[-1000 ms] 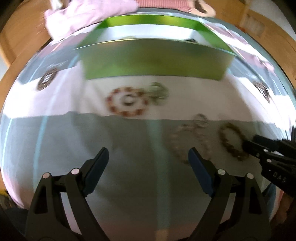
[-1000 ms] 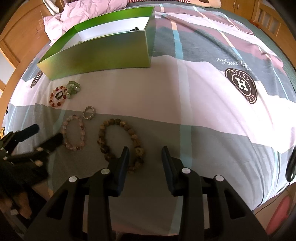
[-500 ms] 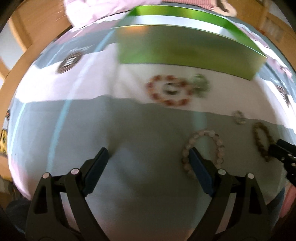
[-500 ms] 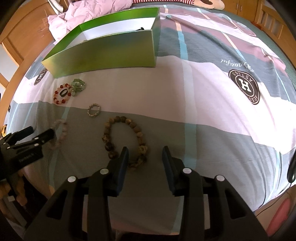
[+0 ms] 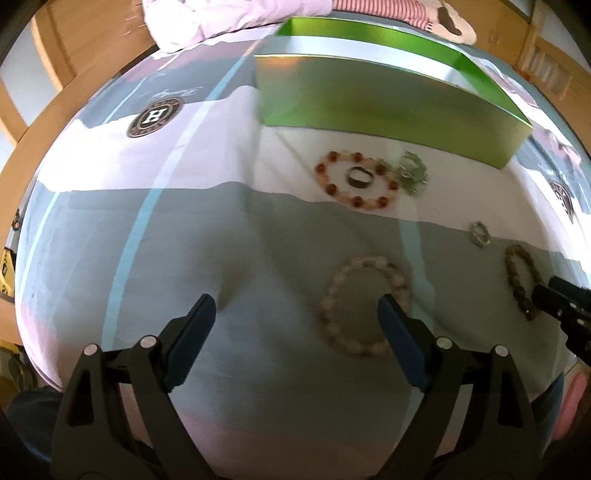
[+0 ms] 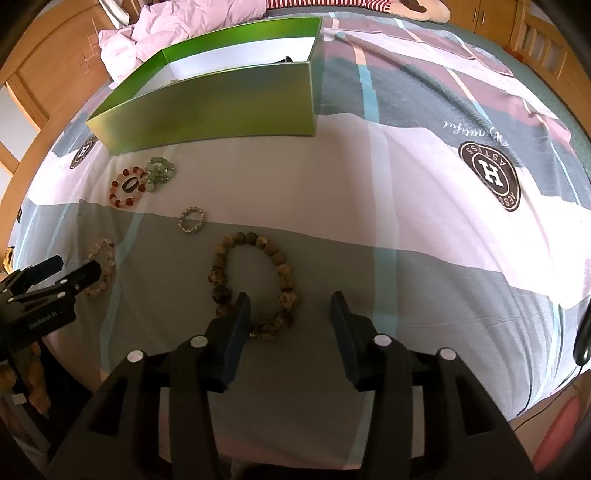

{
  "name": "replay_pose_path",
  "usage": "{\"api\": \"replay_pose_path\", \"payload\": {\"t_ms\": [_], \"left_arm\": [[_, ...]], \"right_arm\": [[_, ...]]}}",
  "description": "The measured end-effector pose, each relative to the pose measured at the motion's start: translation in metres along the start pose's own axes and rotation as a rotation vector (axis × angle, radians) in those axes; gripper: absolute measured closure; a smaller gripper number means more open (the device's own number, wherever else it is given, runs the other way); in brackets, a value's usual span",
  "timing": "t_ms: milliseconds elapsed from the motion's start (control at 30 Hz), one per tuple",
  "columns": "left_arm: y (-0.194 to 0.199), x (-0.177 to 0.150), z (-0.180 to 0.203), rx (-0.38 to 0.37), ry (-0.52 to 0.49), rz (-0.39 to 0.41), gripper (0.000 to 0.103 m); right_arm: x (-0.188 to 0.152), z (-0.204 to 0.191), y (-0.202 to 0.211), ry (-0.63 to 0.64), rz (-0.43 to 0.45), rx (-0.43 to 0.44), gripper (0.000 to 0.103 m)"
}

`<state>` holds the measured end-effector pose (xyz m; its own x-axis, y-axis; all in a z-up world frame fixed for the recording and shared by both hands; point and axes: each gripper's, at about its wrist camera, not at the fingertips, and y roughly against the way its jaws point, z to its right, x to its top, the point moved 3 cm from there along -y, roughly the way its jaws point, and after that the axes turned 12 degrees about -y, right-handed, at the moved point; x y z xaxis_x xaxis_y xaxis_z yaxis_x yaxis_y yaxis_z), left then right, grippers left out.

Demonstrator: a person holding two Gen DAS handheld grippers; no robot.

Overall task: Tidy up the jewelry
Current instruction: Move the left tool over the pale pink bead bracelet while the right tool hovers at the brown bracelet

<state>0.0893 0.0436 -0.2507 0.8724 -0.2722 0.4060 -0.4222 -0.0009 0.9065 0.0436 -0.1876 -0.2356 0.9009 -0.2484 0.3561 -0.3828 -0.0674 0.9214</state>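
Observation:
My left gripper (image 5: 295, 314) hangs open and wide over the grey band of the bedspread. A pale pink bead bracelet (image 5: 364, 263) lies flat beside its right finger, untouched; the right wrist view shows this gripper (image 6: 74, 267) at the bracelet (image 6: 105, 254). My right gripper (image 6: 290, 306) is opening, and the near end of a brown bead bracelet (image 6: 219, 266) lies between its fingers without the pads pressing on it. A red-and-pale bracelet (image 6: 118, 188) rings a dark ring (image 6: 130, 184), next to a green cluster piece (image 6: 159, 173). A small silver ring (image 6: 192, 220) lies apart.
An open green box (image 6: 221, 107) stands on the bed behind the jewelry, with a small black item (image 6: 286, 59) inside. Crumpled pink bedding (image 6: 177, 22) lies behind the box. A wooden bed frame (image 6: 33, 81) runs along the left.
My left gripper has shifted left and rolled, so the box and bracelets slid right in its view. The right gripper's jaws have spread wider around the brown bracelet's near end.

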Motion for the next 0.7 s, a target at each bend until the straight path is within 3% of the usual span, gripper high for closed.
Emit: {"api": "replay_pose_path", "payload": {"t_ms": [700], "left_arm": [[-0.008,-0.0059,0.0024,-0.021,0.001,0.005,0.011]], "right_arm": [[-0.0009,-0.0046,-0.0069,0.021,0.03,-0.019,0.057]]}}
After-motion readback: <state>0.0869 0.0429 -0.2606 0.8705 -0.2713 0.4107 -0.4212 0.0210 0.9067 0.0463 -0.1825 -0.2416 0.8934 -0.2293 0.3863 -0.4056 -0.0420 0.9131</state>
